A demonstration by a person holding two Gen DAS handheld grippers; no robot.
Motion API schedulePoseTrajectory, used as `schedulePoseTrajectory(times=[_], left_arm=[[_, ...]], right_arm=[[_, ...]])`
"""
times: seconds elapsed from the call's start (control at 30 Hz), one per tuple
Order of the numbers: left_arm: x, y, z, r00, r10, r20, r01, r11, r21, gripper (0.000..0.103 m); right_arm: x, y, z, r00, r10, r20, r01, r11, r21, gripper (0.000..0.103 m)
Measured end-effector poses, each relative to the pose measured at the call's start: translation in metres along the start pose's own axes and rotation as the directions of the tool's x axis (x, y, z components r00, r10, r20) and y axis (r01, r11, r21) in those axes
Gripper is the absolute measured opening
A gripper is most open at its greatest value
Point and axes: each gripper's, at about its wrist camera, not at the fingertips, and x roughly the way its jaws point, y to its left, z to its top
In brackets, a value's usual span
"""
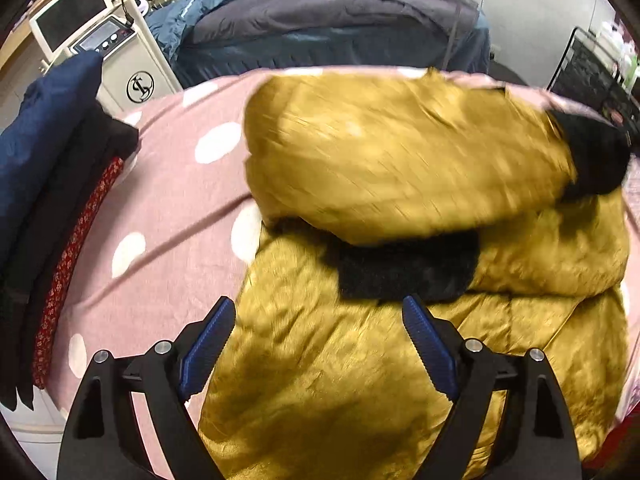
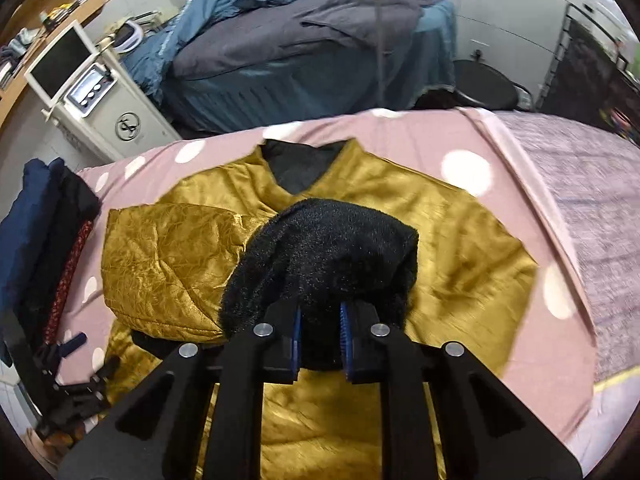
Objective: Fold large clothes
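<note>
A gold satin jacket with black fleece lining lies spread on the pink polka-dot bedspread. My left gripper hovers open over the jacket's lower body, with nothing between its blue pads. A flat black cuff lies just beyond it. One gold sleeve is lifted and blurred, stretching right to a black cuff. In the right wrist view my right gripper is shut on that fuzzy black cuff, holding it above the jacket below its black-lined collar. The sleeve trails off to the left.
A stack of folded dark blue, black and red clothes sits on the bed's left edge. Behind stand a white machine with a screen and a second bed with grey and blue bedding. A purple blanket covers the bed's right side.
</note>
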Motion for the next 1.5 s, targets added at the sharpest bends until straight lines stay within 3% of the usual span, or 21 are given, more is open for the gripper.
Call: schedulePoseTrajectory(times=[0.2,0.3,0.33,0.43,0.5,0.57,0.63,0.77,0.87,1.07,1.2,1.4,1.5], left_arm=[[-0.005,-0.014,0.024,0.999,-0.033,0.04,0.032,0.999,0.029,0.083],[0.006,-0.027,0.033,1.0,-0.016,0.022,0.015,0.997,0.081,0.083],[0.008,-0.029,0.036,1.0,-0.009,0.019,0.007,0.995,0.096,0.083],[0.007,-0.034,0.046,0.999,0.003,0.036,-0.008,0.992,0.124,0.083],[0.003,-0.033,0.053,0.998,-0.004,0.061,-0.003,0.993,0.115,0.083],[0.001,-0.033,0.065,0.997,-0.022,0.076,0.014,0.995,0.098,0.084],[0.005,-0.037,0.076,0.997,-0.037,0.072,0.03,0.995,0.093,0.087],[0.017,-0.059,0.093,0.997,-0.059,0.052,0.051,0.988,0.147,0.091],[0.037,-0.077,0.094,0.999,-0.042,0.017,0.037,0.978,0.205,0.094],[0.094,-0.08,0.085,0.993,-0.016,-0.12,0.04,0.979,0.199,0.098],[0.126,-0.088,0.087,0.98,0.006,-0.198,0.044,0.967,0.25,0.098],[0.146,-0.089,0.097,0.966,-0.007,-0.258,0.07,0.969,0.237,0.098],[0.149,-0.089,0.097,0.967,-0.013,-0.254,0.076,0.967,0.243,0.098]], right_arm=[[0.018,-0.051,-0.055,0.987,-0.031,-0.157,0.052,0.989,0.136,0.018],[0.031,-0.063,-0.068,0.976,0.021,-0.218,0.027,0.976,0.216,0.037],[0.029,-0.065,-0.068,0.975,0.005,-0.222,0.05,0.969,0.241,0.05],[0.003,-0.069,-0.058,0.987,-0.058,-0.149,0.098,0.957,0.273,0.053],[-0.016,-0.063,-0.047,0.99,-0.115,-0.084,0.132,0.962,0.238,0.056],[-0.027,-0.051,-0.035,0.99,-0.137,-0.027,0.14,0.974,0.179,0.066],[-0.027,-0.035,-0.024,0.99,-0.139,-0.009,0.14,0.986,0.096,0.066],[0.002,0.007,-0.017,0.99,-0.132,-0.048,0.127,0.987,-0.102,0.066],[0.039,0.023,-0.026,0.973,-0.194,-0.123,0.166,0.965,-0.204,0.066],[0.093,0.005,-0.041,0.94,-0.22,-0.261,0.173,0.966,-0.191,0.068],[0.11,0.007,-0.04,0.924,-0.262,-0.277,0.197,0.95,-0.242,0.074],[0.131,0.015,-0.04,0.896,-0.341,-0.283,0.255,0.919,-0.3,0.082],[0.138,0.024,-0.043,0.888,-0.366,-0.278,0.273,0.907,-0.321,0.086]])
